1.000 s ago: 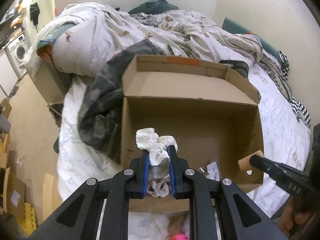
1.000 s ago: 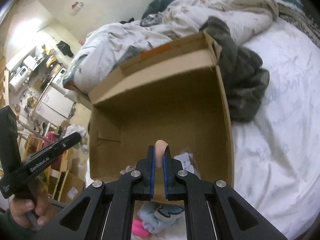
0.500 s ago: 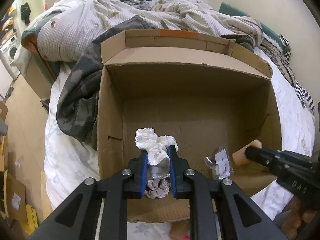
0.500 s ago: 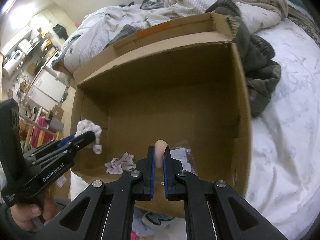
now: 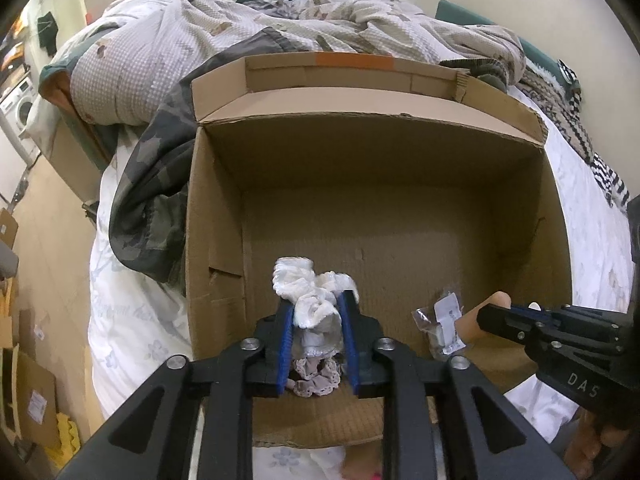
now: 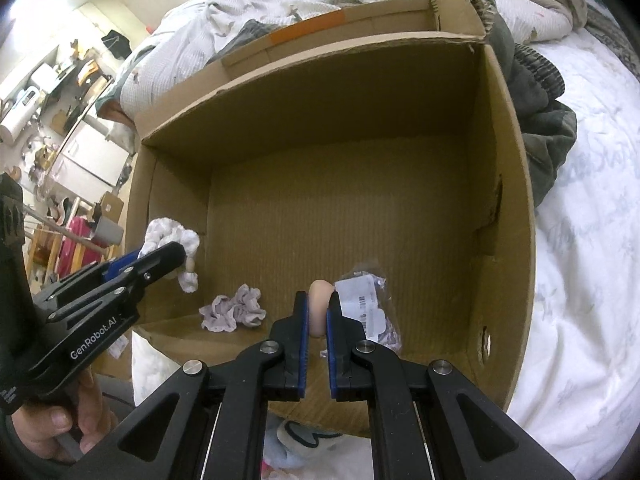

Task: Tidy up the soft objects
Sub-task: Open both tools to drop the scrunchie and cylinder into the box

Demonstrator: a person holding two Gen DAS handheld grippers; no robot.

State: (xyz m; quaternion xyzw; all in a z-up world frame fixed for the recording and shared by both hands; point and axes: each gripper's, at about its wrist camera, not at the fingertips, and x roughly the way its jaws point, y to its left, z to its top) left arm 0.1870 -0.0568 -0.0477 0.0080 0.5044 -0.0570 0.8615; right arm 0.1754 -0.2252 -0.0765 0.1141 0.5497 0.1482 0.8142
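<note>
Bed (image 5: pixel 132 320) w/ white sheet carried open cardboard box (image 5: pixel 216 216); camo garment (image 5: pixel 148 200) draped at box's 9 o'clock side. Left gripper (image 5: pixel 316 312) over box's near edge, fingers closed on white scrunchie (image 5: pixel 308 296). Right gripper (image 6: pixel 318 312) at 3 o'clock of left, fingers pinched on beige soft piece (image 6: pixel 319 300). Lavender scrunchie (image 6: pixel 234 308) lay on box floor, plastic packet (image 6: pixel 368 308) beside right fingers.
</note>
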